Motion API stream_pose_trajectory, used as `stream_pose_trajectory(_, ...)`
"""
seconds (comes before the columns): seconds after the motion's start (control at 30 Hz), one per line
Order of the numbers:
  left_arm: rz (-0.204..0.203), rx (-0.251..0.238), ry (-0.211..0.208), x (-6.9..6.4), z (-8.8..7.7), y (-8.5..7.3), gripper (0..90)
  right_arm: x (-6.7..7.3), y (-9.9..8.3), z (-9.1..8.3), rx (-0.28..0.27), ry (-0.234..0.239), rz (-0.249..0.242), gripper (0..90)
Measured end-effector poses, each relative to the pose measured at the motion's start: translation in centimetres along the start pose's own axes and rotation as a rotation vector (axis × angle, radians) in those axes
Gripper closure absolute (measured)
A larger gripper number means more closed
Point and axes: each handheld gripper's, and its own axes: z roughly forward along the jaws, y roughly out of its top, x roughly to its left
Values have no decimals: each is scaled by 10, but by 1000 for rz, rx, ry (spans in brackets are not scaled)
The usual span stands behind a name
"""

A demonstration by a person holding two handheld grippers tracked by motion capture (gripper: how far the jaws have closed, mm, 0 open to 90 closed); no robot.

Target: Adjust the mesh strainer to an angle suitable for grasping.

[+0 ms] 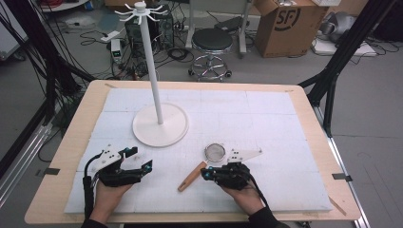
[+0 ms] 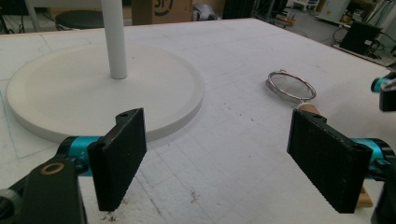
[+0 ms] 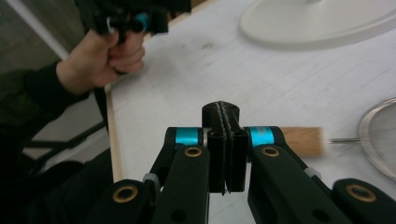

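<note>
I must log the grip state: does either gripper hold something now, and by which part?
Nothing is held. The right gripper is shut on itself, with the strainer and its wooden handle lying on the table behind it. The left gripper is open and empty.

Count, table and around:

- Grippers: two. left gripper point(image 1: 138, 159), right gripper point(image 1: 205, 174).
- Hands: two, one per gripper. left hand point(image 1: 108, 194), right hand point(image 1: 244, 195).
- Strainer point(image 1: 202, 164): one, wire mesh bowl, wooden handle.
- White stand point(image 1: 159, 124): one; single pole, single round base, ring of hooks at top, hook number too small to tell.
- Table point(image 1: 76, 124): one; white foam mat point(image 1: 266, 118) on it: one.
- Stool point(image 1: 212, 42): one, on floor behind.
- Cardboard box point(image 1: 290, 23): one.
</note>
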Motion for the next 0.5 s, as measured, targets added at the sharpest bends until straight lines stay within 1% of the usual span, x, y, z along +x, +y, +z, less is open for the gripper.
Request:
stream_pose_trajectory(0.07,1,-2,-1,0,0,0,203,3,-2,9,39,26,-4,896)
stream_pose_trajectory(0.23,1,-3,-1,0,-1,0,203,9,-6,26,129,62,-23,896)
stream_pose_trajectory(0.27,1,-1,0,0,0,0,203,9,-6,26,129,62,-23,896)
stream_pose_trajectory(0.3,-1,3,-1,0,0,0,203,9,-7,28,143,70,-25,896)
stream_pose_trajectory(0.33,-2,2,-2,0,0,0,203,10,-7,30,161,74,-15,896)
stream_pose_trajectory(0.43,0,-2,-2,0,-1,0,203,9,-7,33,194,72,-4,896)
stream_pose_trajectory(0.5,0,-2,-1,0,-1,0,203,9,-7,33,198,74,2,896)
